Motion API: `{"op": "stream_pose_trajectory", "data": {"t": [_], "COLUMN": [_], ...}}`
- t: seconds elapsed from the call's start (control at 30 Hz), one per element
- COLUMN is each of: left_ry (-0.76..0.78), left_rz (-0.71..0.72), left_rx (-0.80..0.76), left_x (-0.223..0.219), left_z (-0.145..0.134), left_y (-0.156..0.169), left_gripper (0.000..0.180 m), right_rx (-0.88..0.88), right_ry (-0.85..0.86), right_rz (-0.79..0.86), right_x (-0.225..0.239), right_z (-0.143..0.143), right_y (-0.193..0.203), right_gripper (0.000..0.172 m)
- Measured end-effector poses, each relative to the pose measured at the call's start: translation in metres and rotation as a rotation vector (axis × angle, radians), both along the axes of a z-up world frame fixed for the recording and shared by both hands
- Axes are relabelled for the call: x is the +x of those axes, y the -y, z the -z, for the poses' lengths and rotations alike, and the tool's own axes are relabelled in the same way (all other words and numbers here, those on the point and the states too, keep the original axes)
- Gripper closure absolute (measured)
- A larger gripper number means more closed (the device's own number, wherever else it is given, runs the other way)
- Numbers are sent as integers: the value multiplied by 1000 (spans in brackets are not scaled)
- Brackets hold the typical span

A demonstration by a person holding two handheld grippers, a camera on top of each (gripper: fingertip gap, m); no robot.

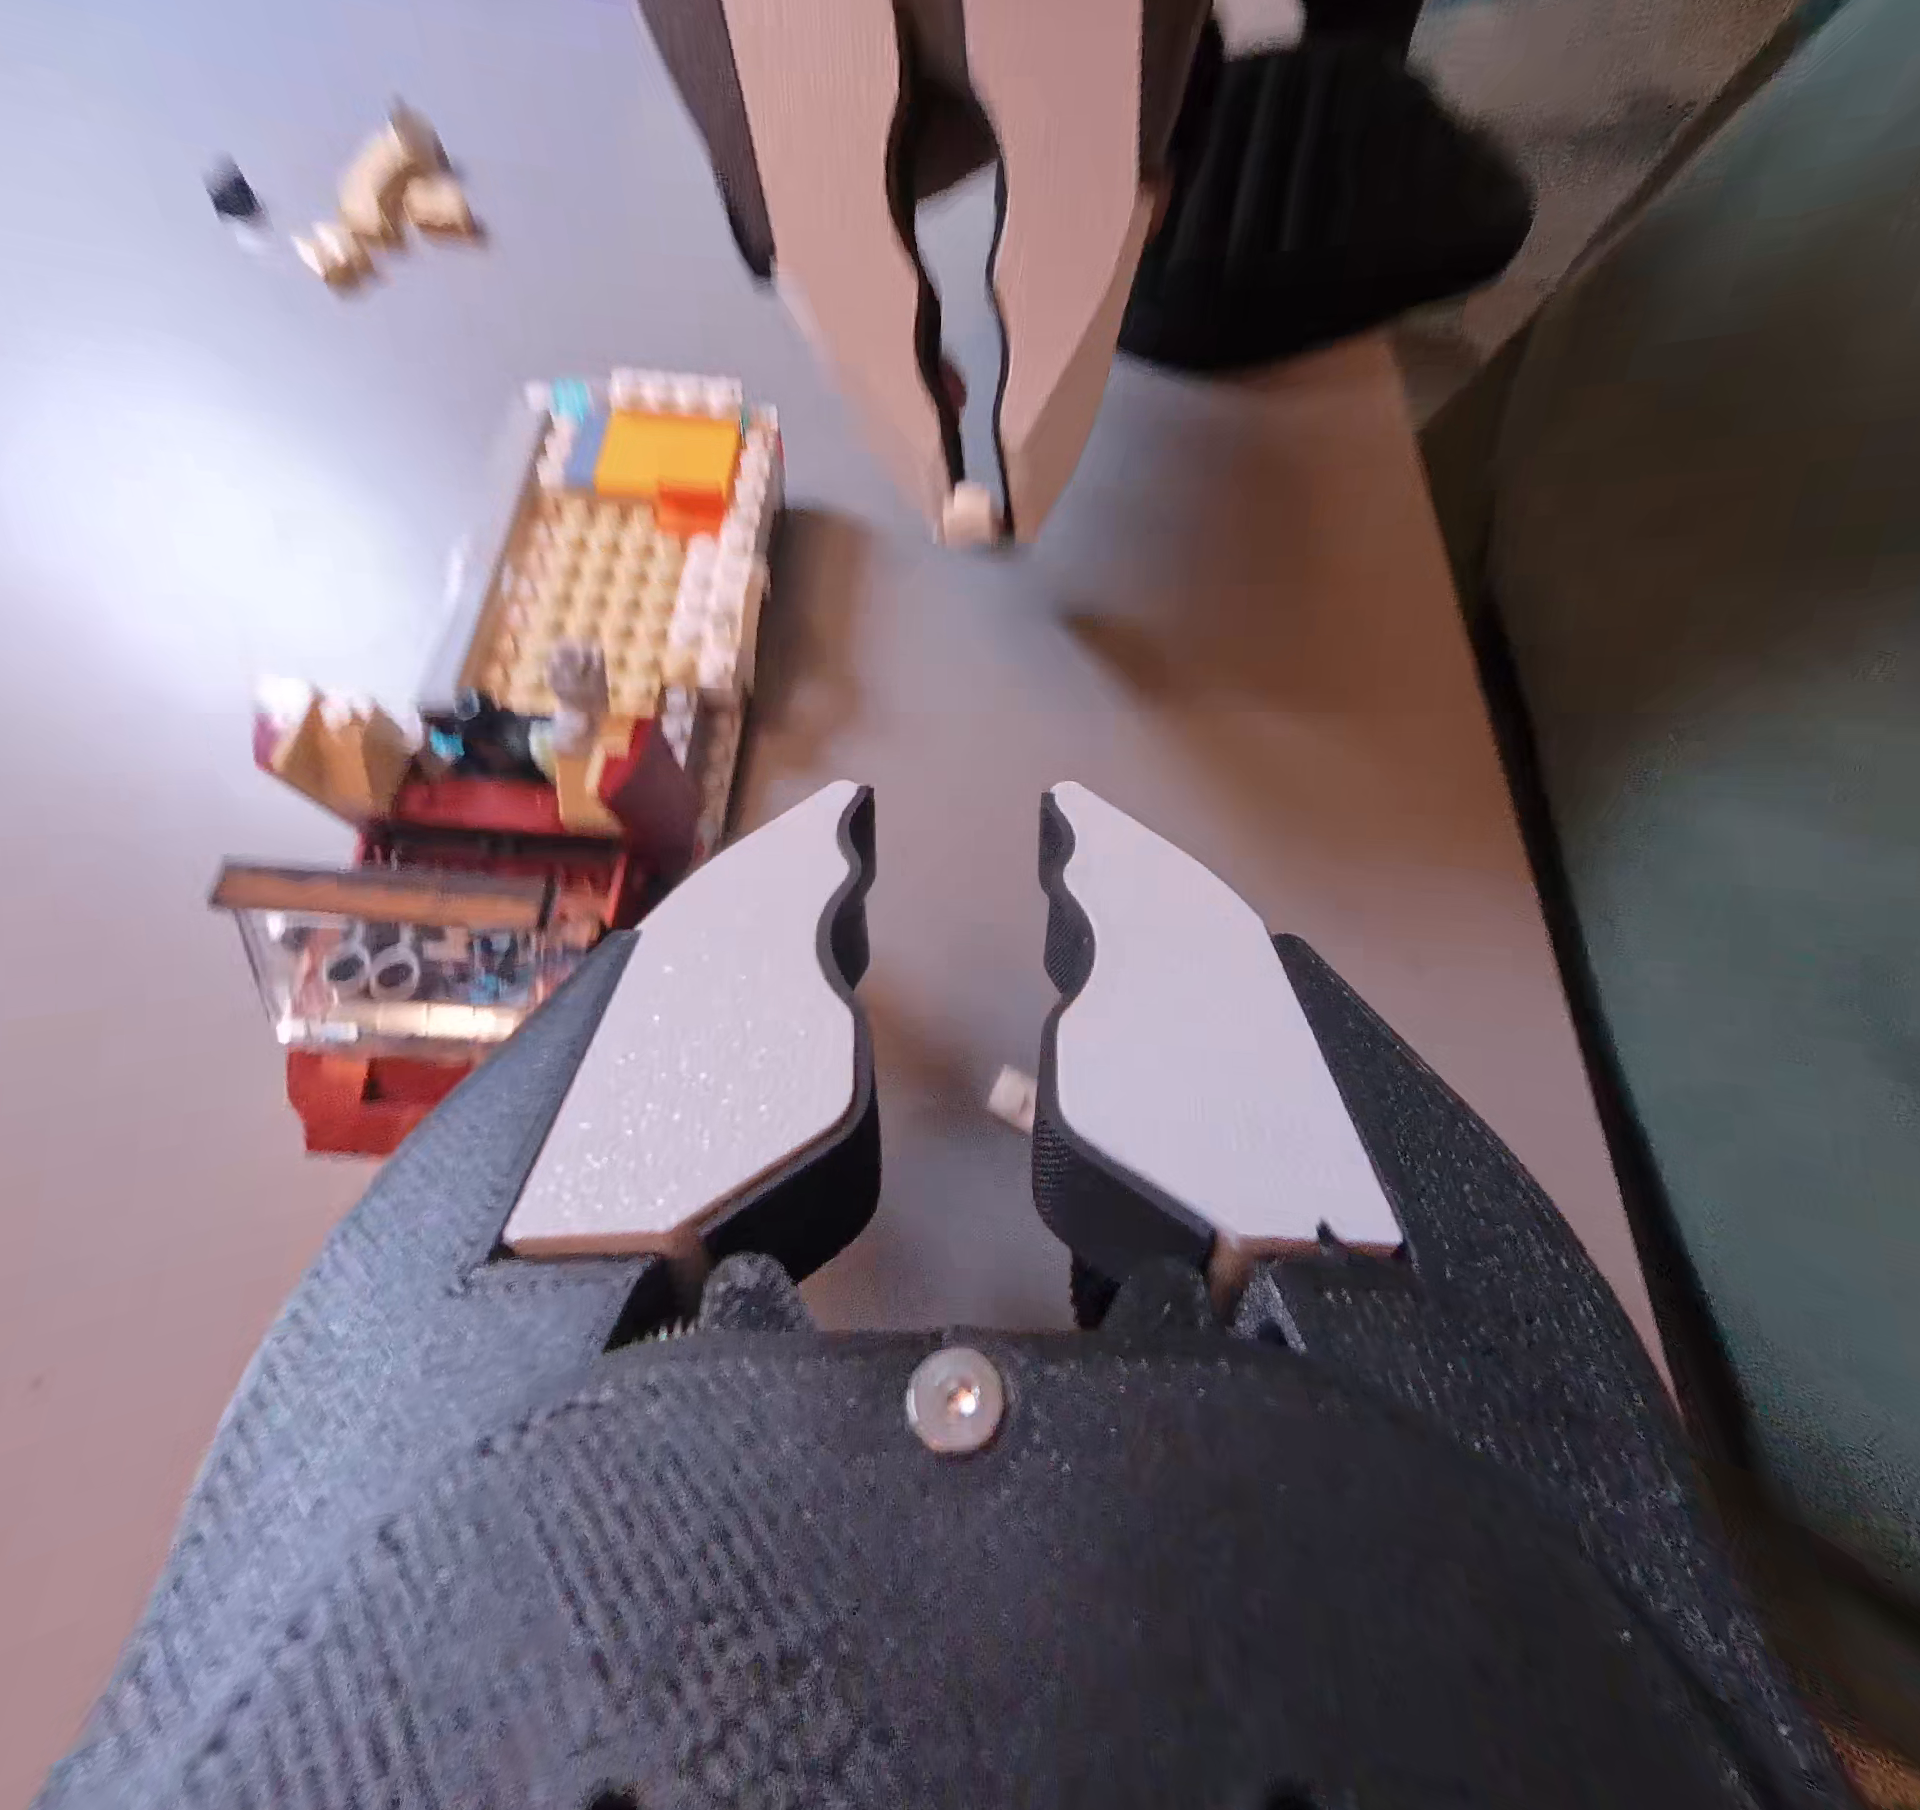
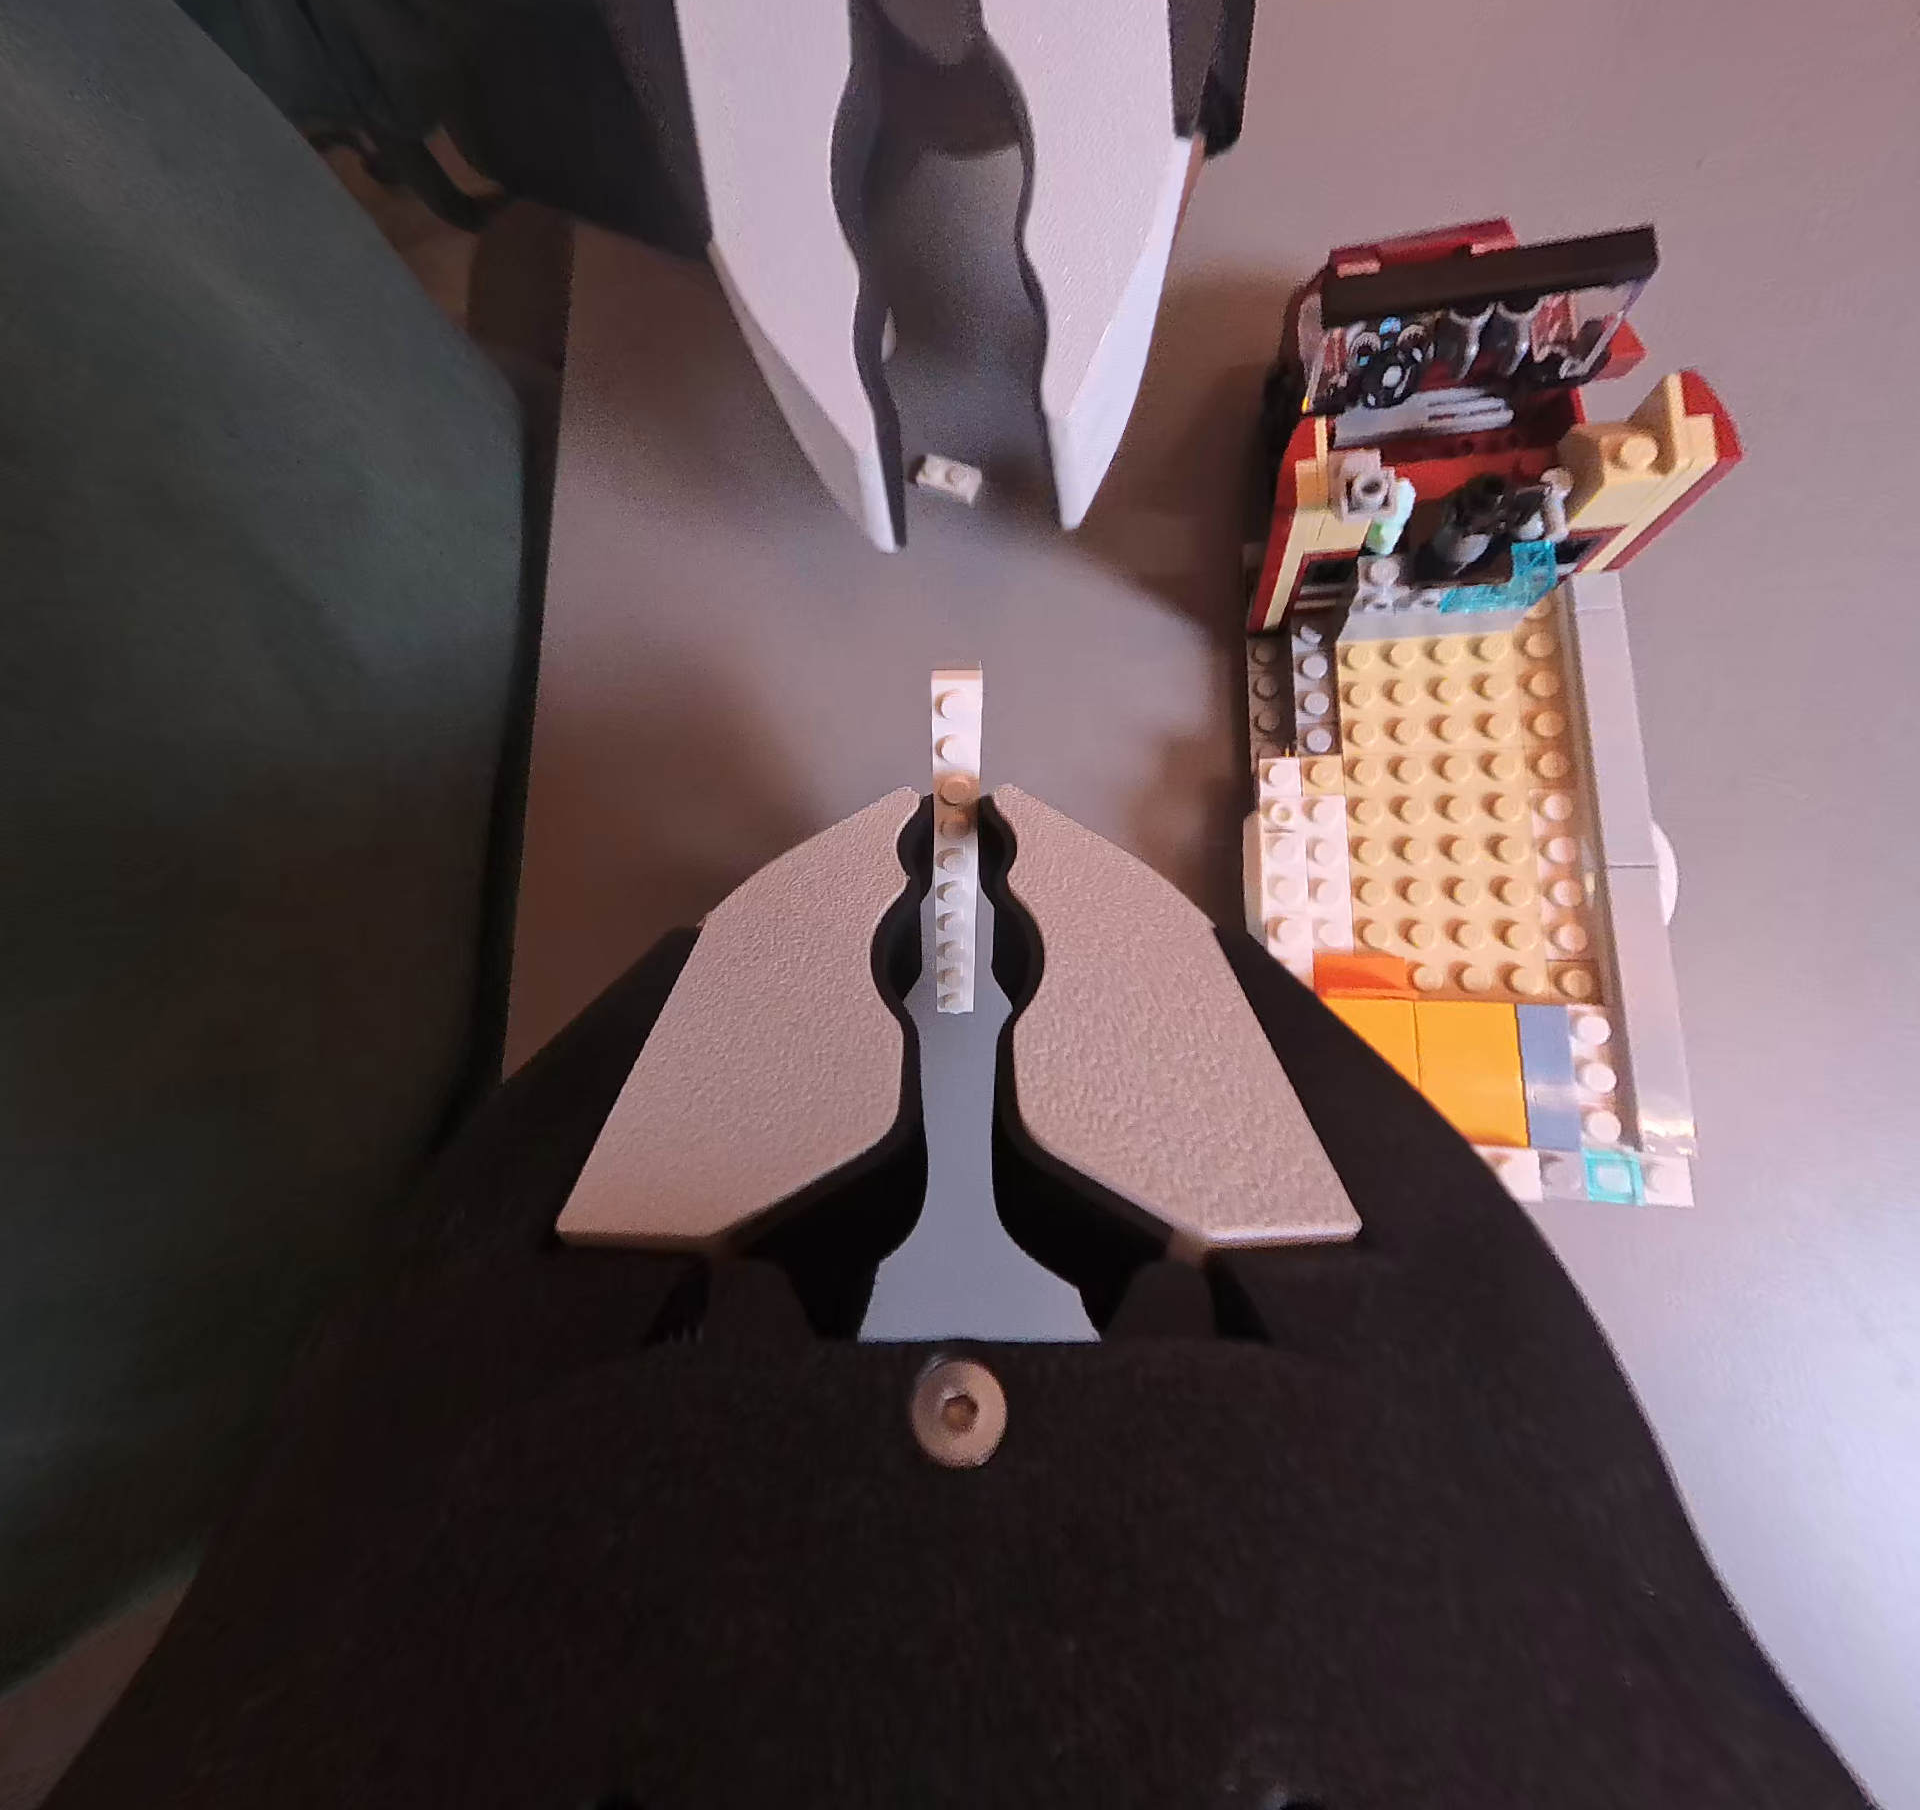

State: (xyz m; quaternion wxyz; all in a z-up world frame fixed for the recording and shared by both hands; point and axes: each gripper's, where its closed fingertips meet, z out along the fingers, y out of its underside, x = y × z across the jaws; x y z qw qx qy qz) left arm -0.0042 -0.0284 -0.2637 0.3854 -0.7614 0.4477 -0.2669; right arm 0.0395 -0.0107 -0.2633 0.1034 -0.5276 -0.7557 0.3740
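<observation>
My right gripper (image 2: 958, 804) is shut on a long thin white studded plate (image 2: 956, 721), with a small tan piece (image 2: 956, 792) on it at the fingertips. The plate pokes forward past the tips and is held above the grey table (image 2: 727, 617). In the left wrist view the right gripper (image 1: 977, 524) shows the plate's end (image 1: 966, 511) at its tips. My left gripper (image 1: 956, 804) is open and faces it. A small pale plate (image 1: 1008, 1095) lies on the table between the left gripper's fingers, unpressed. It also shows in the right wrist view (image 2: 948, 480), below the left gripper (image 2: 982, 524).
A brick model with a tan studded floor, white walls, orange tiles and a dark red front stands on the table (image 2: 1455, 825) (image 1: 613, 597). Loose tan pieces (image 1: 384, 202) and a black piece (image 1: 234, 191) lie farther off. A dark green seat (image 2: 208, 617) (image 1: 1714, 721) borders the table edge. The left gripper's tips are roughly 6 centimeters from the right gripper's.
</observation>
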Motion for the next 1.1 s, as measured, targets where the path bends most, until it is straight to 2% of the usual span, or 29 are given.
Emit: {"op": "stream_pose_trajectory", "data": {"t": [0.03,0.17,0.27,0.37,0.57,0.83,1.1], "left_ry": [62,204,169,199,201,258,267], "left_rz": [-6,-17,-38,-26,-38,-25,-1], "left_rx": [24,40,52,49,20,-33,-104], "left_x": [8,29,28,31,29,28,33], "left_z": [-10,-31,-25,-29,-29,-31,-20], "left_y": [-2,-5,-8,-5,-5,-6,-4], "left_gripper": [153,160,162,171,172,172,172], "right_rx": [-8,-36,-40,-27,11,-126,-219], "right_ry": [-20,-78,-95,-96,-131,-248,-306], "right_rz": [0,-7,-22,-32,-26,47,94], "right_x": [-3,-12,-14,-15,-18,-15,-7], "right_z": [-3,-13,-15,-14,-15,-25,-31], "right_y": [1,7,12,15,14,11,7], "right_gripper": [164,164,164,164,164,164,164]}}
